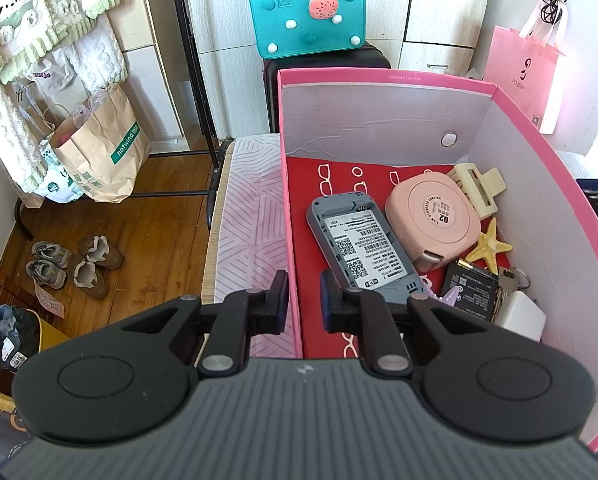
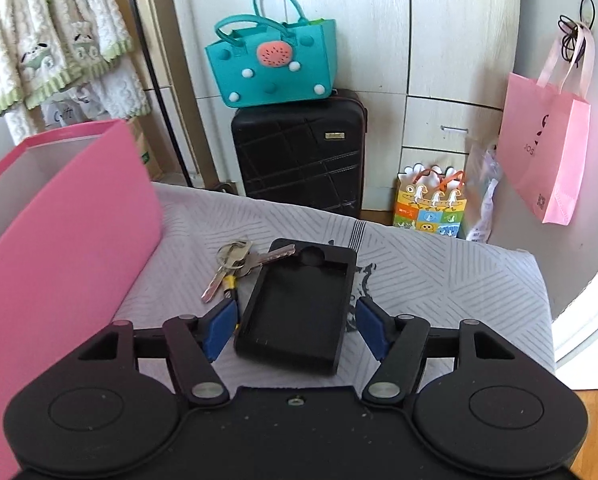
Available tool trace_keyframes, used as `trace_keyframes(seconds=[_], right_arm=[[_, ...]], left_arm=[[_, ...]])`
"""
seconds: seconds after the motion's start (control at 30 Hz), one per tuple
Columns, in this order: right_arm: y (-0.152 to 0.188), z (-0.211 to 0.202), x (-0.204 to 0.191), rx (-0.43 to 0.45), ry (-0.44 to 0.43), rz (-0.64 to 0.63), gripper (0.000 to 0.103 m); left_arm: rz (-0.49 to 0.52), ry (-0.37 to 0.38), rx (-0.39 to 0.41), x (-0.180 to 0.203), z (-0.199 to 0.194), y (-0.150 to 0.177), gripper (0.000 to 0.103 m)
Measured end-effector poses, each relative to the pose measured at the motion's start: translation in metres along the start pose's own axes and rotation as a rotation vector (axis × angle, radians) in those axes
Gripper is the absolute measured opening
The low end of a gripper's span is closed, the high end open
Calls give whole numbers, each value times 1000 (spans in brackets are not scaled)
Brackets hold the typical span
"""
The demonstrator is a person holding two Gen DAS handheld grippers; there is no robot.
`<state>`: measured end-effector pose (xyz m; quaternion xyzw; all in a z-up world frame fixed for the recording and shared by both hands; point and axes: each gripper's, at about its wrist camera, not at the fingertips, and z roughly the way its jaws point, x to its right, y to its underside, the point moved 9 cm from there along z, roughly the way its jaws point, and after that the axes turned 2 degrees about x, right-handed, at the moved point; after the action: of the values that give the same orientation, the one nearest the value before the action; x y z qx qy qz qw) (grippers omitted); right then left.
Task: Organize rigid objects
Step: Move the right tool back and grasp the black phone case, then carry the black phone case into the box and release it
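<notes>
My left gripper (image 1: pixel 303 300) straddles the left wall of the pink box (image 1: pixel 291 216); its pads stand close on either side of the wall, though whether they touch it is unclear. Inside lie a grey device (image 1: pixel 359 244), a pink round case (image 1: pixel 433 216), a cream hair clip (image 1: pixel 477 188), a starfish (image 1: pixel 491 248), a black battery (image 1: pixel 469 288), keys (image 1: pixel 511 280) and a white charger (image 1: pixel 519 316). My right gripper (image 2: pixel 295 328) is open around the near end of a black phone case (image 2: pixel 299 304) on the cloth. A key bunch (image 2: pixel 231 268) lies beside it.
The pink box (image 2: pixel 67 240) stands left of the right gripper. A patterned cloth (image 2: pixel 439 272) covers the table. Behind stand a black suitcase (image 2: pixel 299 160) with a teal bag (image 2: pixel 271 68), a pink bag (image 2: pixel 543 152), paper bags (image 1: pixel 99 148) and shoes (image 1: pixel 75 264).
</notes>
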<state>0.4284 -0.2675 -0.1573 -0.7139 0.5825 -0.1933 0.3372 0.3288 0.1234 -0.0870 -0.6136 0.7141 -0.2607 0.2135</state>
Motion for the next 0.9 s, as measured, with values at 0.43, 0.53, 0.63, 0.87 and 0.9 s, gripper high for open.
trace_keyframes(seconds=[0.43, 0.53, 0.63, 0.87, 0.9], right_arm=[[-3, 24, 4, -14, 47, -16, 69], [3, 16, 7, -25, 39, -10, 69], [12, 6, 11, -40, 18, 14, 69], [30, -9, 14, -64, 27, 6, 71], [31, -9, 14, -59, 30, 3, 71]], left_arm=[[8, -6, -1, 0, 1, 1, 14], [6, -5, -1, 1, 1, 1, 14], [5, -5, -1, 1, 1, 1, 14], [7, -5, -1, 0, 1, 1, 14], [6, -5, -1, 1, 1, 1, 14]])
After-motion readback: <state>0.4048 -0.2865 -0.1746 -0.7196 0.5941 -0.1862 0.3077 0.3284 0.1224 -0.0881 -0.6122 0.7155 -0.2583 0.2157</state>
